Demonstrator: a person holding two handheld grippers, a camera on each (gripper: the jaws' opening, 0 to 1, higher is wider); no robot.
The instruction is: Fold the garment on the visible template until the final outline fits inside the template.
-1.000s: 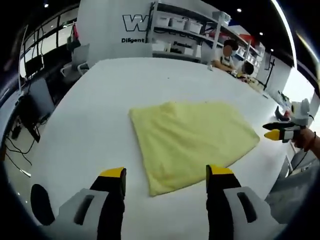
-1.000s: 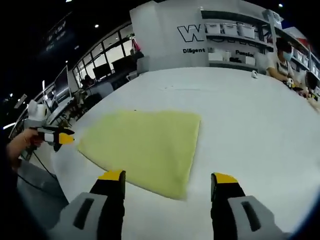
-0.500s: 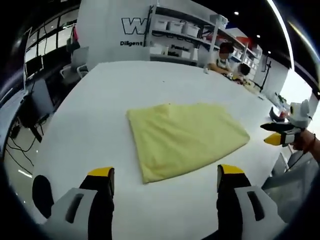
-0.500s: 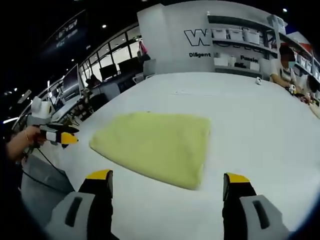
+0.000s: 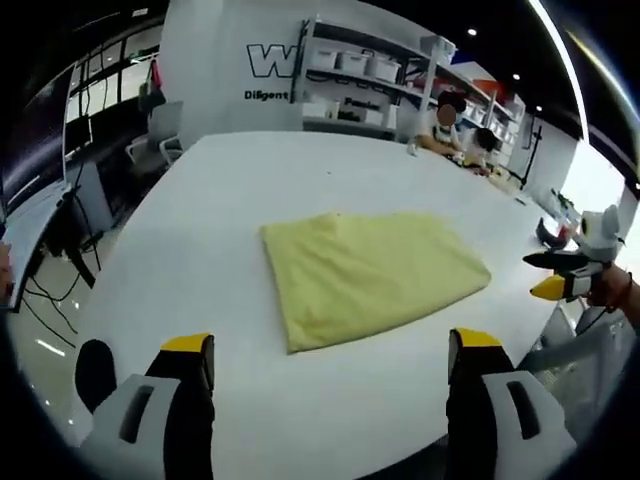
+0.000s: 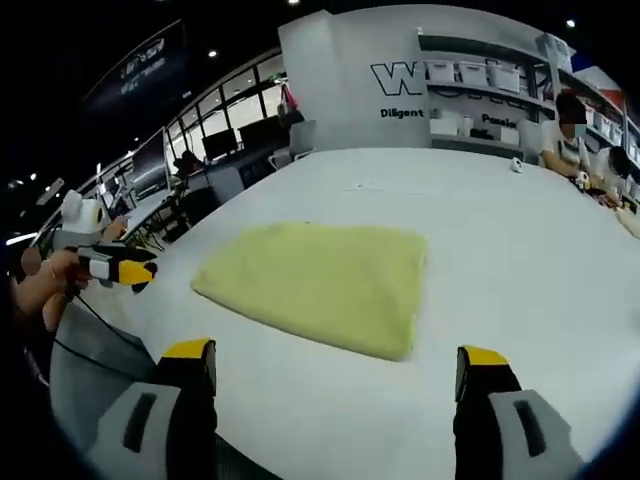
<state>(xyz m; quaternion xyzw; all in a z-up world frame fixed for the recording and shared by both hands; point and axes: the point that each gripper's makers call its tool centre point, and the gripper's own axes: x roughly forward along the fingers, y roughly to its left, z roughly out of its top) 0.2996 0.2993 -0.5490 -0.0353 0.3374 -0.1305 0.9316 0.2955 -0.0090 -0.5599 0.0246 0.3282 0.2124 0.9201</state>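
yellow garment (image 5: 372, 272) lies folded into a flat rectangle mid-table (image 5: 200, 250), nearer the front edge. left gripper (image 5: 330, 348) and right gripper (image 6: 335, 355) hover off the cloth, jaws spread wide, nothing held. no template outline discernible; folding looks done, fit unverifiable.

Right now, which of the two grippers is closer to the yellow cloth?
Neither clearly; it looks about even. The left gripper hovers just off one end of the yellow cloth, the right gripper off the opposite end, neither touching it.
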